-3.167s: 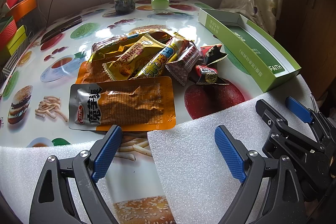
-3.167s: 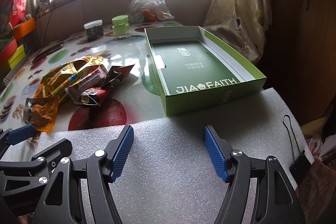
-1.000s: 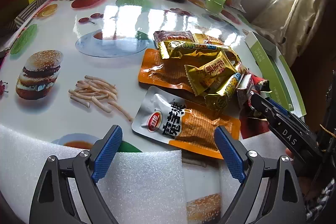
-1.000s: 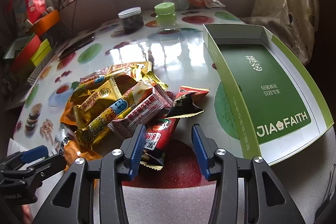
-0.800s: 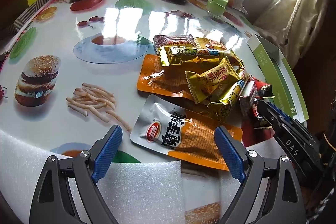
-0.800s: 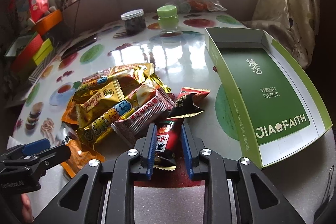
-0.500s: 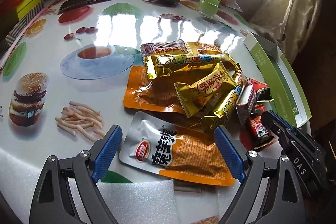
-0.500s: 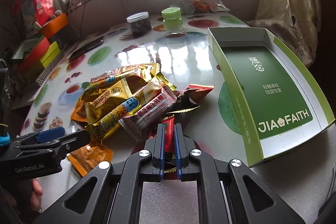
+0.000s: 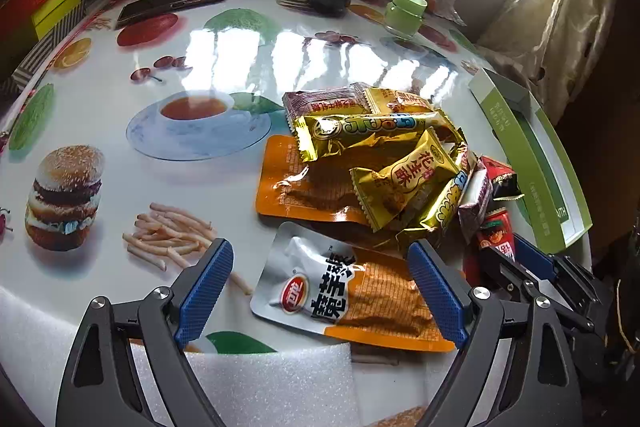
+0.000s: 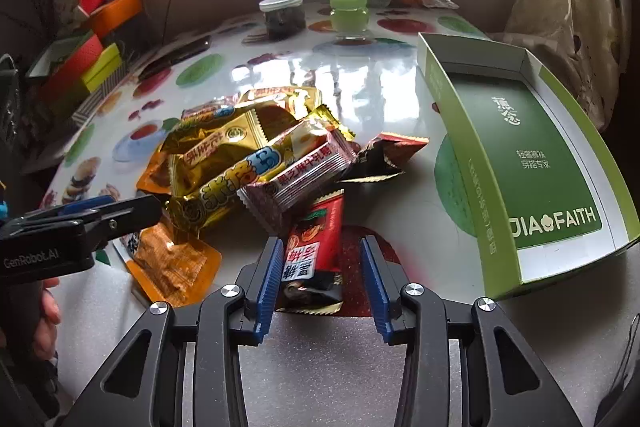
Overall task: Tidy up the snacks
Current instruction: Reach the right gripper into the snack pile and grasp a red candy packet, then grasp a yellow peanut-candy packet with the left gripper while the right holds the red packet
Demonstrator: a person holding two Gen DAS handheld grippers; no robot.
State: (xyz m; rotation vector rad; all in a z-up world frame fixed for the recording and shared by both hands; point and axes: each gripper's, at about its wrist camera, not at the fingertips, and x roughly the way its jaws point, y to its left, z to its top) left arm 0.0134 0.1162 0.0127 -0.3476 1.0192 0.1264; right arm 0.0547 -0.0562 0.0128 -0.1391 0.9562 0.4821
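green box [image 10: 532,155] printed "JIA FAITH", left gripper [image 10: 132,211] marked "GenRobot.AI"

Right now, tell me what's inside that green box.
The green box holds no snacks: only its printed green floor and white inner walls show. The near wall hides a strip of floor just behind it. The snack pile lies outside, on the table.

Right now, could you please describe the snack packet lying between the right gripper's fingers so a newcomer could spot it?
Start at the open green cardboard box on the glossy printed table, then look left to the heap of foil wrappers. At its near edge lies the narrow red snack packet, between the open right gripper fingers. Its neighbours are gold, orange or maroon.
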